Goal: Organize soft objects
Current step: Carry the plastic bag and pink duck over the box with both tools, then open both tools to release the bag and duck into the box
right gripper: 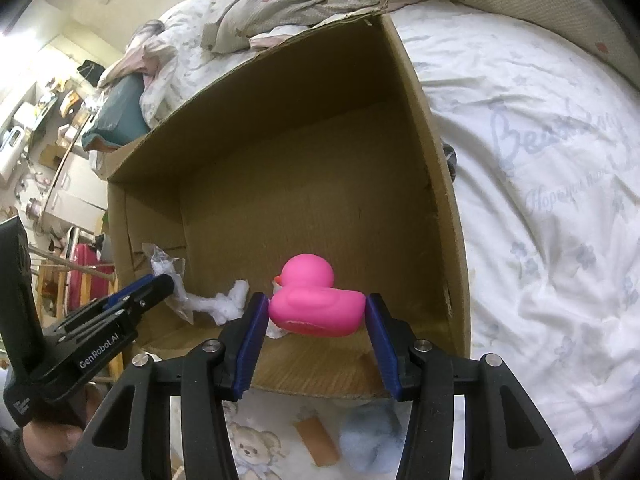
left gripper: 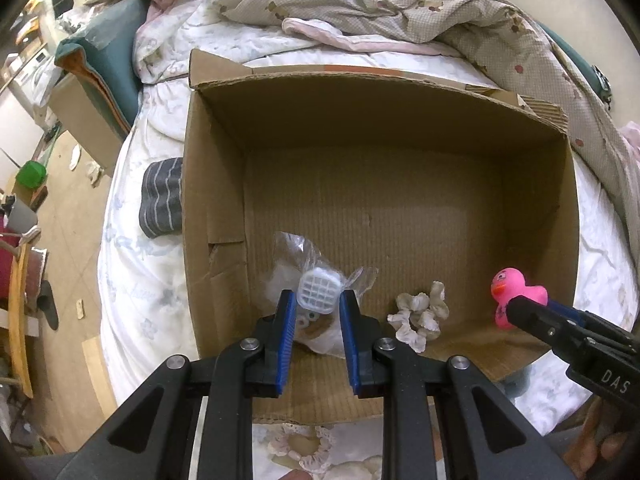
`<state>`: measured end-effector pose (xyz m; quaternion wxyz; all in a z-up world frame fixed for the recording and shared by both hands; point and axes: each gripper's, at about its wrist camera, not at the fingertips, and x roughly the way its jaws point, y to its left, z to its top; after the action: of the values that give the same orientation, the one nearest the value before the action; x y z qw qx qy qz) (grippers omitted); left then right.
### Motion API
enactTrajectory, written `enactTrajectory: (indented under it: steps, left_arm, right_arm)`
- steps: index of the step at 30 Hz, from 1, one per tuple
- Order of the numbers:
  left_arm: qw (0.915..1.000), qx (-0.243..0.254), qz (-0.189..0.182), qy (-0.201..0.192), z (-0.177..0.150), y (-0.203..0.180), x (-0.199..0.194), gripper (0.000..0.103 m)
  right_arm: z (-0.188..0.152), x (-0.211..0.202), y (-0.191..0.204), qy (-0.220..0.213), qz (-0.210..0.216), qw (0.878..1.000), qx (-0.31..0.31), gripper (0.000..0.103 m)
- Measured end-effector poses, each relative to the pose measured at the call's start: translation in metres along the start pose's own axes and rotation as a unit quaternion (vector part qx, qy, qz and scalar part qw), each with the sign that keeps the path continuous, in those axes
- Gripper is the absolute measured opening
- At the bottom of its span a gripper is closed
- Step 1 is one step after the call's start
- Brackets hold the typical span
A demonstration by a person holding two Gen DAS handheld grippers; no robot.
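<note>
Gripping a pink rubber duck (right gripper: 316, 302) by its two sides, the right gripper (right gripper: 316, 322) holds the toy low inside the cardboard box (left gripper: 400, 96), near the box's front right corner, with its blue pads about half open and pressing the duck's body. Toward the box's front left corner, the left gripper (left gripper: 316, 312) stands nearly closed on a small white grid-faced piece (left gripper: 318, 292) that belongs to a clear plastic packet (left gripper: 296, 280); the packet's crinkled film spreads behind and below the pads. Between the two, a cream scrunchie (left gripper: 420, 314) lies loose on the box floor near the front edge. Outside the box, a grey striped cloth (left gripper: 162, 196) rests on the white bedsheet (right gripper: 540, 160) against the left wall, and a crumpled patterned blanket (left gripper: 380, 0) lies beyond the far rim.

The risks look small but real. A duck let go from this height could roll or bounce onto the scrunchie. Film clinging to the left pads could lift the packet back out as that gripper withdraws. Either gripper catching the front wall could shove the box along the soft bed.
</note>
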<state>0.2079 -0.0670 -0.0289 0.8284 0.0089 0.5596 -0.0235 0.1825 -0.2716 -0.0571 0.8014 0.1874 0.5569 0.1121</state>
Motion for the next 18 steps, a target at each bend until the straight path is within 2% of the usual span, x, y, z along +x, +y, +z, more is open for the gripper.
enactTrajectory:
  steps: [7,12,15,18]
  left_arm:
    - [1.0,0.008,0.002,-0.005,-0.001,-0.006,-0.006,0.027]
    - [0.9999,0.009,0.005,-0.009,0.0,-0.009,-0.011,0.058]
    - [0.9999,0.006,0.003,-0.011,-0.001,-0.009,-0.014,0.072]
    - [0.9999,0.002,-0.002,-0.015,-0.001,-0.008,-0.02,0.083]
  right_arm:
    - [-0.001,-0.006,-0.002,-0.007,0.007,1.0,-0.002,0.052]
    - [-0.002,-0.013,-0.004,-0.017,0.014,1.0,0.0,0.054]
    - [-0.002,-0.018,-0.006,-0.027,0.025,0.999,0.003,0.071]
    - [-0.002,-0.025,-0.004,-0.043,0.016,0.999,-0.001,0.072]
